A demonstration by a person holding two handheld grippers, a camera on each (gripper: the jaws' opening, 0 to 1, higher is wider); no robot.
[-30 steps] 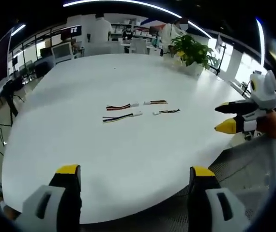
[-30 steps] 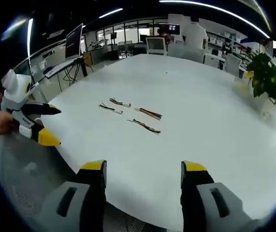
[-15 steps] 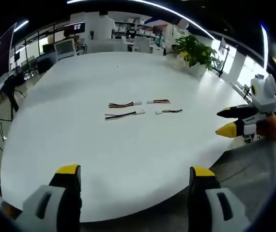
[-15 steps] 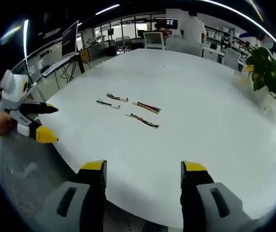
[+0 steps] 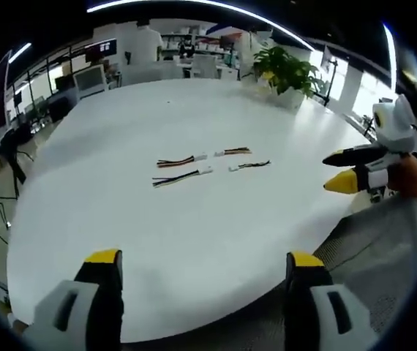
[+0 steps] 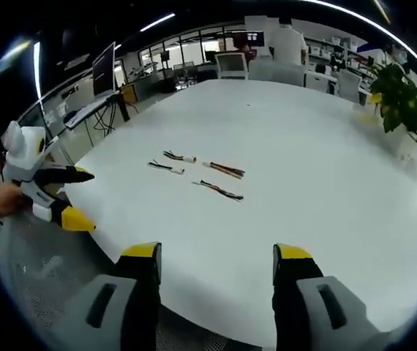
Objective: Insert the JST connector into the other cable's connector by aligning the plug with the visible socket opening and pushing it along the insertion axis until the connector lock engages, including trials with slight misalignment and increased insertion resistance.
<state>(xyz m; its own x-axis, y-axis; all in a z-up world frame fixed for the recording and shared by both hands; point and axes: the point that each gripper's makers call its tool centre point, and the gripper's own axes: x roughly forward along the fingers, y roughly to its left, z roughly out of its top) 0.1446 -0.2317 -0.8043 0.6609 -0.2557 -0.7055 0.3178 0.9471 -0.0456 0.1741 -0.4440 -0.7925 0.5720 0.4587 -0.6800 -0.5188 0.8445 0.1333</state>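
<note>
Cables lie unplugged mid-desk in four short pieces | left gripper wide, empty, near desk edge | right gripper wide, empty | progress: nothing picked up; grasp, alignment, insertion all remain

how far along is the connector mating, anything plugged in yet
Done: nothing. All four cables lie apart on the white table, connectors unmated.
In hand: nothing. The left gripper and right gripper are open and empty, near the table edge.
Left: picking up a plug and socket, aligning them, pushing until locked.
</note>
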